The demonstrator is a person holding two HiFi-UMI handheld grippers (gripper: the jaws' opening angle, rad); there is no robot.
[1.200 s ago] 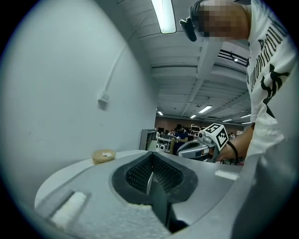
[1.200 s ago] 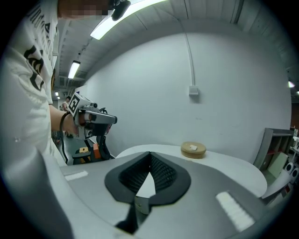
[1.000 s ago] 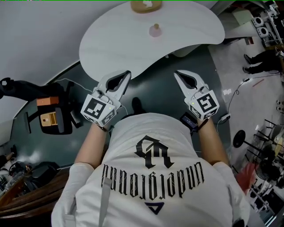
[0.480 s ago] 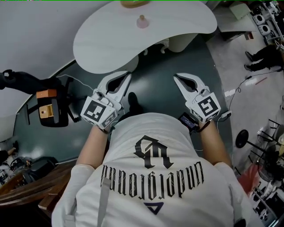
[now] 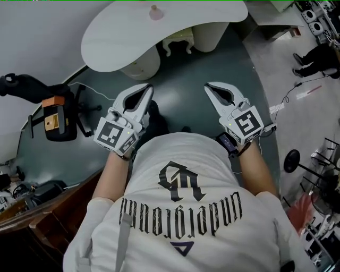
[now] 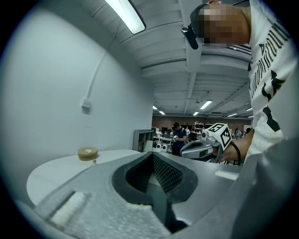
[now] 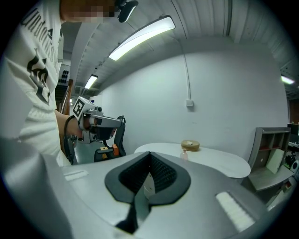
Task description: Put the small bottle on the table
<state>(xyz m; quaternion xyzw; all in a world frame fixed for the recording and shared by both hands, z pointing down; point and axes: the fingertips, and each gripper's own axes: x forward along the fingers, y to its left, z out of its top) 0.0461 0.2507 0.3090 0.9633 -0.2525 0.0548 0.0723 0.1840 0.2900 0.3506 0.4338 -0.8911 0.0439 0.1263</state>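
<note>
The small pinkish bottle [image 5: 155, 11] stands upright on the white curved table [image 5: 117, 37] at the top of the head view. It also shows small in the left gripper view [image 6: 95, 161] and the right gripper view [image 7: 184, 153], beside a round tan object [image 7: 190, 145]. My left gripper [image 5: 144, 88] and right gripper [image 5: 209, 86] hang side by side over the dark floor, well short of the table. Both are shut with nothing between the jaws [image 6: 153, 155] [image 7: 150, 154].
White table pedestals [image 5: 142, 62] stand under the tabletop. A black stand with an orange-and-tan device [image 5: 53, 119] sits on the floor at the left, a wooden edge [image 5: 48, 223] lower left. Cables and a person's legs [image 5: 319, 56] are at the right.
The table and bottle have slid up and left in the head view, so they lie farther from me. Both grippers keep their pose and stay shut.
</note>
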